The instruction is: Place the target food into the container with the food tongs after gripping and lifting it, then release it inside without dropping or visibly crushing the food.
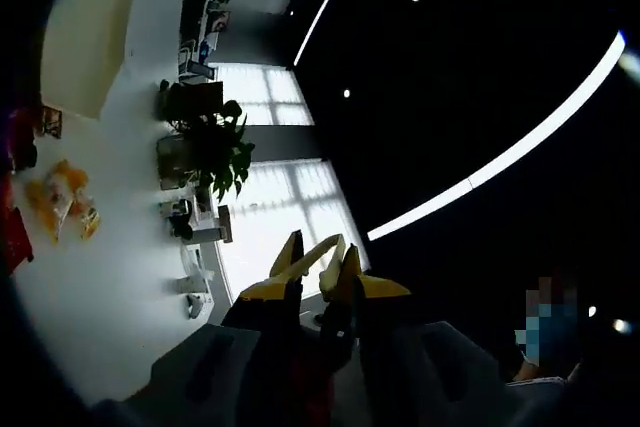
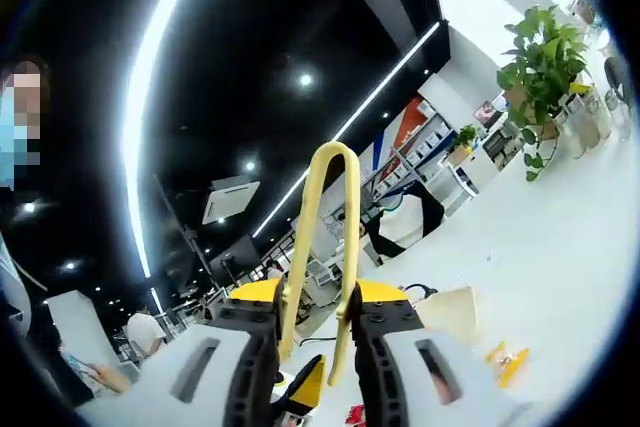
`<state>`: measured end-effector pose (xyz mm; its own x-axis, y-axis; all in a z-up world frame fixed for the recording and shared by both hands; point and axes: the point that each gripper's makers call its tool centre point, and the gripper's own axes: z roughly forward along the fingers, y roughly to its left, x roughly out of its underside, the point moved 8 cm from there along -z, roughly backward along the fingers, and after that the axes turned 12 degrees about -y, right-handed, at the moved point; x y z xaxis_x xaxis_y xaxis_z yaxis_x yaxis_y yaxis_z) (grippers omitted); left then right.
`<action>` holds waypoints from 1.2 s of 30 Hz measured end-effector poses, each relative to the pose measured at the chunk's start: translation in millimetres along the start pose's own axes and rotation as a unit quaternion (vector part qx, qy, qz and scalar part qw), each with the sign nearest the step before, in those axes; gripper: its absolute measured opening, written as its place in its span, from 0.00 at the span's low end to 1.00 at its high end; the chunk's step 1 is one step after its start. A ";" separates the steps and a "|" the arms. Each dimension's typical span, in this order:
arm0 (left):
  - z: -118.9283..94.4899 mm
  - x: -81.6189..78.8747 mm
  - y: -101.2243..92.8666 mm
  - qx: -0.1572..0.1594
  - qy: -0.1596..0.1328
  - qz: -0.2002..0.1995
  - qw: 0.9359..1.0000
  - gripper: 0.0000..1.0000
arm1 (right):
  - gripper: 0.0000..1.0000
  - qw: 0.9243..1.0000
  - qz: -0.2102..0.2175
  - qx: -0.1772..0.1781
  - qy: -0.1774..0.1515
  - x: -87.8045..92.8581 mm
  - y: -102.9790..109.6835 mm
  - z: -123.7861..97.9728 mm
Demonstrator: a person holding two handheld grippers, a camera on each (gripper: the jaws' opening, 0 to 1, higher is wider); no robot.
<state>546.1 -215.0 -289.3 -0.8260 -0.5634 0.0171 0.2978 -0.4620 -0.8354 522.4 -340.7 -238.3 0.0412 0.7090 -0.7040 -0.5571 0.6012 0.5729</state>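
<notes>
The right gripper [image 2: 312,347] was closed around the yellow tongs [image 2: 322,237], its two jaws pressing the tongs' arms from either side, the looped end standing up and away from the camera toward a dark ceiling with strip lights. In the left gripper view, the left gripper [image 1: 318,292] had its jaws drawn close together with pale yellow pieces [image 1: 312,259] sticking out between the tips; they could be tong tips or something else, and I could not tell whether that gripper truly held them. Both cameras were tilted well off level, so the white table [image 1: 120,277] ran along one side of each view. The food, as far as it could be picked out, was the orange-yellow cluster [image 1: 60,197] lying on the table well apart from either gripper; small yellow bits [image 2: 510,362] also lay on the table in the right gripper view. It looked light, soft and easily crushed, so a gentle pinch across its middle seemed the sensible hold, though its exact kind was too blurred to name. No container could be made out with certainty; a pale shape [image 2: 445,312] on the table might have been one, with contents unseen. A potted plant [image 1: 215,147] stood beyond.
</notes>
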 end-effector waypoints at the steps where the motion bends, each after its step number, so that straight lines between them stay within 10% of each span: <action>1: -0.2 0.1 0.4 0.002 0.001 -0.004 1.000 0.15 | 0.23 1.000 -0.001 0.000 0.001 0.6 0.2 0.4; 5: 0.8 -0.8 -9.6 0.032 -0.014 -0.056 0.998 0.03 | 0.25 1.000 0.027 -0.004 -0.001 1.7 -0.1 1.3; 14: 0.1 2.7 -3.8 0.039 -0.049 -0.023 0.998 0.02 | 0.28 1.000 0.012 0.019 -0.005 0.8 -7.1 2.0; 28: -1.8 -2.6 -20.2 0.094 -0.068 0.099 0.988 0.02 | 0.66 0.999 0.022 0.038 -0.027 -0.1 -2.6 -5.4; 36: 0.1 9.1 -22.8 0.112 -0.041 0.139 0.983 0.02 | 0.56 0.998 0.048 0.022 -0.024 3.6 4.8 -0.2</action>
<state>531.8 -209.7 -270.0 -0.6599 -0.7377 -0.1429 0.6116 -0.4168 -0.6725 519.7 -335.3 -238.1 0.0286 0.7804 -0.6247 -0.5235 0.5441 0.6557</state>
